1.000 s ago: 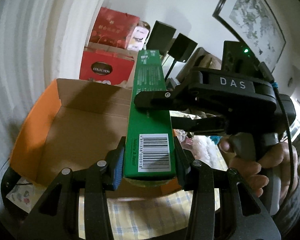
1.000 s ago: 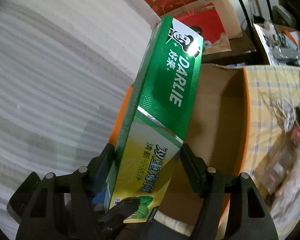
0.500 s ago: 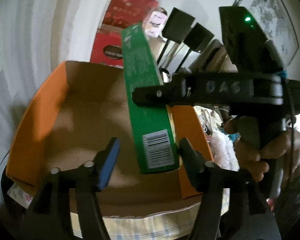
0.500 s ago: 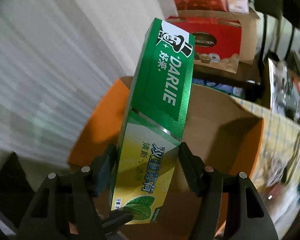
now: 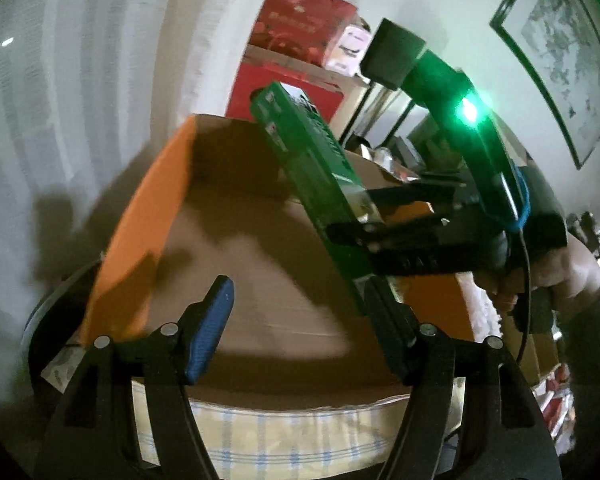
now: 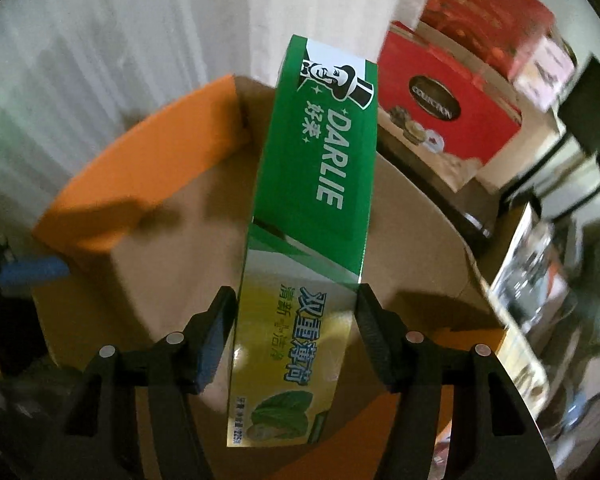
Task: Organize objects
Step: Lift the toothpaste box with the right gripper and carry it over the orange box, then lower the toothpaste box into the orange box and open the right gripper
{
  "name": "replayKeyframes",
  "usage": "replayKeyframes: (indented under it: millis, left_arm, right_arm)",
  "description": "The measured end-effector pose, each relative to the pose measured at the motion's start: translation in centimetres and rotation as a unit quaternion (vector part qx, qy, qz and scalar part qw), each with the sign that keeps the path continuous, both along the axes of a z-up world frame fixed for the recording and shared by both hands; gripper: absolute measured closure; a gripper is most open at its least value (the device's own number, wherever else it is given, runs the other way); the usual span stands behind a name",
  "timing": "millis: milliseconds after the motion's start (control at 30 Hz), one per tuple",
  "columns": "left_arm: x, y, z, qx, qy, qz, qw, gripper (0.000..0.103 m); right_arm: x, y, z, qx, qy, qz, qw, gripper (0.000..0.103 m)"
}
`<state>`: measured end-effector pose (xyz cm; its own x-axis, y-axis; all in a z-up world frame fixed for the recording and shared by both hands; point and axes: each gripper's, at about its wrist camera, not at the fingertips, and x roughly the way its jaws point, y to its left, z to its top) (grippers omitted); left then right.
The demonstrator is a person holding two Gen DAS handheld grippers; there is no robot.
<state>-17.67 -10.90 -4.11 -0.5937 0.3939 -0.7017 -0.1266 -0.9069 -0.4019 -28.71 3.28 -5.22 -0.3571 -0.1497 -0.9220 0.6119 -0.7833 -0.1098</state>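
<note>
Toothpaste box (image 6: pixel 312 216) pinched in right gripper (image 6: pixel 296 340); left gripper (image 5: pixel 300 320) seemingly empty.

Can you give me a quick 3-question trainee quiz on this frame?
1. True or false: the left gripper is clamped on the toothpaste box.
2. Which gripper holds the box? A) left B) right C) neither
3. Fill in: the box is held over an open ____ with orange flaps.

Key: 1 false, it is open and holds nothing; 2 B; 3 cardboard box.
</note>
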Motion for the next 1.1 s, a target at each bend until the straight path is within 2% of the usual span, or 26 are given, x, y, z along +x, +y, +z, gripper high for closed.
replayKeyframes:
  millis: [167, 267, 500, 633, 833, 967, 1100]
  left_arm:
    - [-0.2, -0.9, -0.5, 0.007, -0.012, 0.011, 0.9998, 0.038]
    - [-0.4, -0.7, -1.0, 0.005, -0.019, 0.008, 0.9998, 0.039]
    - [-0.7, -0.3, -1.9, 0.005, -0.031, 0.003, 0.9995, 0.039]
    - [-0.8, 0.1, -2.3, 0.004, -0.036, -0.002, 0.9993, 0.038]
    - [-0.7, 0.5, -2.6, -0.006, -0.037, -0.006, 0.9993, 0.038]
    - [-0.6, 0.8, -2.7, -0.009, -0.035, -0.007, 0.9993, 0.037]
    - [-0.2, 0.7, -2.9, -0.010, -0.035, -0.007, 0.9993, 0.037]
  right_arm:
    - [1.4, -1.7, -2.4, 0.099, 0.039, 0.076, 0.991, 0.042]
    - [1.4, -2.1, -4.2, 0.139, 0.038, 0.099, 0.985, 0.042]
    - [2.1, -2.6, -6.0, 0.186, 0.054, 0.169, 0.966, 0.042]
    - [2.3, -3.1, -7.1, 0.221, 0.066, 0.205, 0.951, 0.041]
    - [1.8, -3.1, -7.6, 0.276, 0.089, 0.208, 0.934, 0.042]
    - [1.4, -2.2, -6.8, 0.300, 0.125, 0.196, 0.925, 0.042]
    - [0.3, -1.1, -5.4, 0.282, 0.135, 0.170, 0.935, 0.047]
